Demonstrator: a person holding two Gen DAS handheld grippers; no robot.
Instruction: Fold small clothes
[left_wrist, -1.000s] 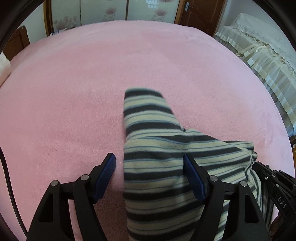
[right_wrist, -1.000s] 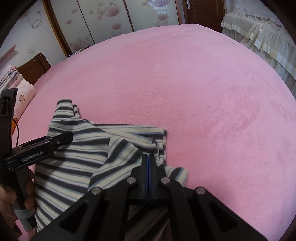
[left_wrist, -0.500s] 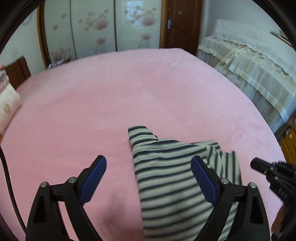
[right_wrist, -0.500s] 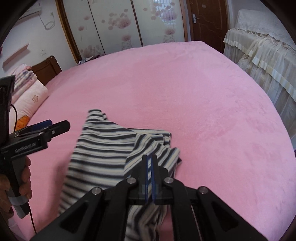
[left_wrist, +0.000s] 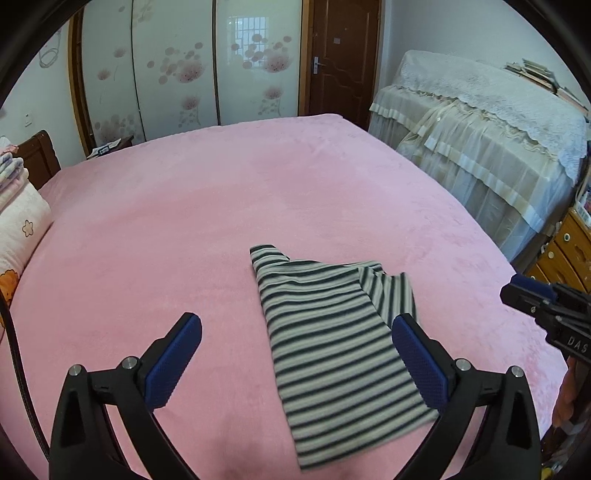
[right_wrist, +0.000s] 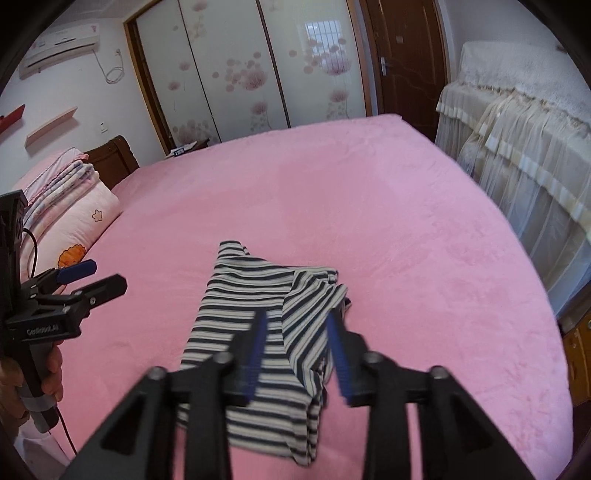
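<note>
Pink bed (left_wrist: 184, 221): striped top (left_wrist: 332, 350) flat, pillows (right_wrist: 81, 221) far left.

At the right edge of my left-hand view, white letters "DAS" stand on the black body of my right gripper (left_wrist: 532, 295). At the left of my right-hand view, my left gripper (right_wrist: 92, 277) bears faint white lettering, too blurred to read.

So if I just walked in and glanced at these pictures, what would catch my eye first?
Probably the big pink plush bed cover filling the room, with a small dark-and-cream striped garment lying partly folded near its front edge. Next, the two black tongs with blue pads: the left tongs spread wide above the cloth, and the right tongs, which have just been opening, holding nothing.
</note>
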